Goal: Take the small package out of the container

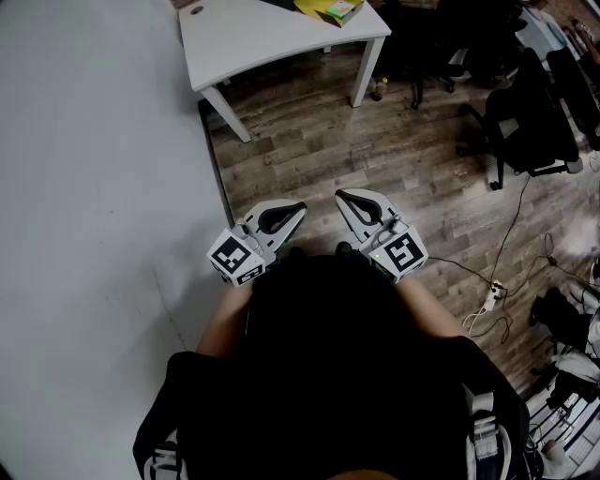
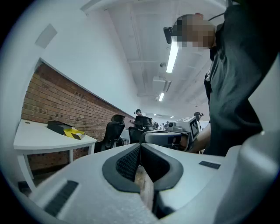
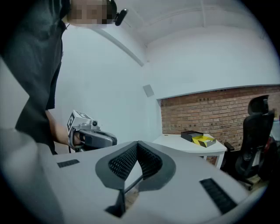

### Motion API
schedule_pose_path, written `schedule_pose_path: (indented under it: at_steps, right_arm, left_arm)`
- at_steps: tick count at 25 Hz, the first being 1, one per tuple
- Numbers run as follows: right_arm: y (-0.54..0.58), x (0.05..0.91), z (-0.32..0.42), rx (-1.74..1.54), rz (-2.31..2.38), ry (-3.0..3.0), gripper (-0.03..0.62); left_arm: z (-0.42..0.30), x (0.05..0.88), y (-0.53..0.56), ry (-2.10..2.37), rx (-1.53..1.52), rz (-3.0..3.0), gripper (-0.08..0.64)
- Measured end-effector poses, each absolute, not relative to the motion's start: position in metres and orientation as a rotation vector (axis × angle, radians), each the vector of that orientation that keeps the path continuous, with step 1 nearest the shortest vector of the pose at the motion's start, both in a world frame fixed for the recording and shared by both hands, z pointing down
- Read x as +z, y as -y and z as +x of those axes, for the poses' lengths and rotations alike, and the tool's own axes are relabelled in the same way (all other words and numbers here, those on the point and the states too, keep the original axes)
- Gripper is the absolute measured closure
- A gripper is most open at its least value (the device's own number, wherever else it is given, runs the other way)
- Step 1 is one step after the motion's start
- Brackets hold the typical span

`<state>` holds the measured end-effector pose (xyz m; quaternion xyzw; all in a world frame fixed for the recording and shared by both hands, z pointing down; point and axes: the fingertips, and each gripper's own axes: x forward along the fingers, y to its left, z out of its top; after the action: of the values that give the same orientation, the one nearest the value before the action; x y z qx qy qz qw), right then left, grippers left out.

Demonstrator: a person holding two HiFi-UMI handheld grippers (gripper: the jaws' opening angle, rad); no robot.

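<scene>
Yellow box (image 1: pixel 330 9) on the far table (image 1: pixel 281 42) looks untouched. Left gripper (image 1: pixel 295 210) and right gripper (image 1: pixel 345 199) have jaws pressed together, empty. Walking over probably comes next.

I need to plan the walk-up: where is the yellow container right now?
In the head view, the yellow container sits on the white table at the picture's top edge, near the table's right-hand corner, beside a black box.

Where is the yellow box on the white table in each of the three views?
Head view: the yellow box is at the top edge, right of centre.
Left gripper view: it is left of centre, just below mid-height.
Right gripper view: it is right of centre, just below mid-height.
Shared landmark: the white table under it.
</scene>
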<state>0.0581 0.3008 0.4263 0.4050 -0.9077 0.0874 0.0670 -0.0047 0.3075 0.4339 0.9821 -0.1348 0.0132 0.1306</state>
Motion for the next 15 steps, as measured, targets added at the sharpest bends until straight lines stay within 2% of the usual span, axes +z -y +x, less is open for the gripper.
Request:
schedule_pose_path:
  at_steps: [15]
  right_arm:
    - [-0.310,0.410,0.028,0.213,1.381,2.710,0.586]
  left_arm:
    - [-0.068,0.431,-0.284,0.475,-0.063,2.771,0.545]
